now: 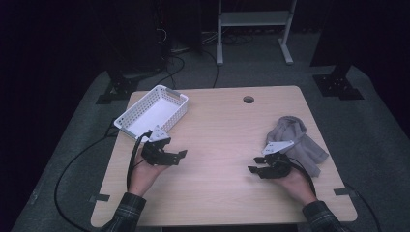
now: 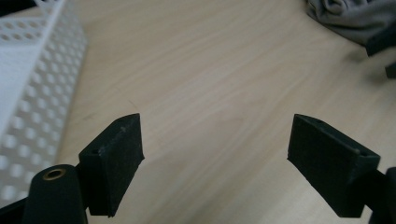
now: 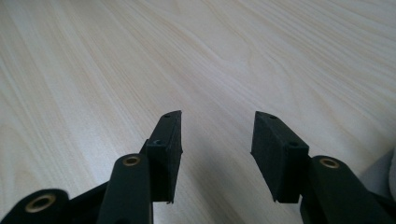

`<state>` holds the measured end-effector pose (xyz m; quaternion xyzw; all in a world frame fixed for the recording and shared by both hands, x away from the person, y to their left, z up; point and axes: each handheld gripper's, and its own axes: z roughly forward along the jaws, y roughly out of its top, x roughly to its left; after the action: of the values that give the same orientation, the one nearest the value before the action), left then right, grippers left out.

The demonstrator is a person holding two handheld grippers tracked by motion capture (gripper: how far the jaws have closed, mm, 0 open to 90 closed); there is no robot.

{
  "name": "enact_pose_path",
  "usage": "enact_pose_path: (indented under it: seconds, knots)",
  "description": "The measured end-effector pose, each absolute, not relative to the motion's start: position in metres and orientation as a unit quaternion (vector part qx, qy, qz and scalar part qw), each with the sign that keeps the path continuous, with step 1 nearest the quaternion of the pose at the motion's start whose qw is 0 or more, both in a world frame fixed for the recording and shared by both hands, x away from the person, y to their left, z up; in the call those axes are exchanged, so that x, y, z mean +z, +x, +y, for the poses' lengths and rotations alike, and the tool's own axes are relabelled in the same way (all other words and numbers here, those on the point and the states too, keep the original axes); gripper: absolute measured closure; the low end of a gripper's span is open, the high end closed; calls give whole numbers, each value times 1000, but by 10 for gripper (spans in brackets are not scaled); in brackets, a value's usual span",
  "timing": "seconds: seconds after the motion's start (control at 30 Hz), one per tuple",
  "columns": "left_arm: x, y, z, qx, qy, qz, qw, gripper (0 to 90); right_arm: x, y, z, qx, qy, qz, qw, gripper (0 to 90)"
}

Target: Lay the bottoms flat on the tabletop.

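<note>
White basket (image 1: 153, 112) sits back-left on the counter (image 1: 217, 145), left tool (image 1: 180, 154) beside it is released with nothing in it, probably lining up for the grey cloth (image 1: 296, 140) bunched far right, just behind the right tool (image 1: 254, 170), also unclenched and empty.

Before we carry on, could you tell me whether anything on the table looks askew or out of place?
The grey cloth lies crumpled in a heap near the table's right edge, beside the right gripper. The white basket sits skewed at the far left corner, overhanging the edge.
</note>
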<state>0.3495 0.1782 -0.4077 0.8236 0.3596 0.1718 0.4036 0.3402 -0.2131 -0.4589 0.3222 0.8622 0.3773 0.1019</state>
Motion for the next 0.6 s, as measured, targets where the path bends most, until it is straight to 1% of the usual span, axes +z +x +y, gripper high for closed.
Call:
enact_pose_path:
  seconds: [0.2, 0.27, 0.37, 0.43, 0.5, 0.53, 0.6]
  knots:
    - [-428, 336, 162, 150, 844, 344, 384, 160, -450, 336, -219, 386, 324, 857, 110, 516]
    - [-430, 335, 160, 147, 846, 342, 382, 136, -448, 335, -220, 386, 326, 856, 114, 516]
    - [-437, 330, 156, 141, 854, 336, 372, 125, -443, 334, -228, 391, 331, 850, 123, 514]
    - [-447, 328, 153, 132, 862, 332, 359, 97, -438, 333, -238, 393, 338, 844, 136, 504]
    - [-451, 327, 152, 127, 867, 329, 351, 90, -436, 333, -242, 395, 340, 842, 141, 498]
    - [-455, 327, 151, 121, 873, 327, 340, 49, -432, 334, -252, 399, 353, 833, 148, 489]
    - [-460, 328, 150, 117, 882, 318, 327, 21, -430, 335, -261, 399, 362, 827, 158, 477]
